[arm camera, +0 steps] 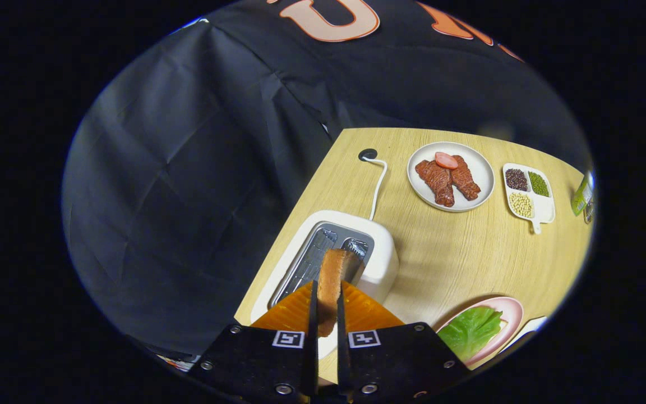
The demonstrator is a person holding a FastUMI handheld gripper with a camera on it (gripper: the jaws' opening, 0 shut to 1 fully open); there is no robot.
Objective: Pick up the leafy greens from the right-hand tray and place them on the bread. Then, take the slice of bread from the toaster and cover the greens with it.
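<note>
Above toaster (351, 252), tool (326, 306) gripping bread slice (331, 280)

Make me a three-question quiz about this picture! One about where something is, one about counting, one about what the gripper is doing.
1. Where is the lettuce leaf?
A. on the pink plate
B. in the toaster
C. on the meat plate

2. How many compartments of beans does the divided dish hold?
A. one
B. three
C. five

3. What is the gripper doing?
A. open over the meat
B. shut on nothing
C. shut on the bread slice

Answers:
1 A, the leaf lies on the pink plate.
2 B, three separate heaps show.
3 C, both fingers press the slice above the toaster's slot.
</note>
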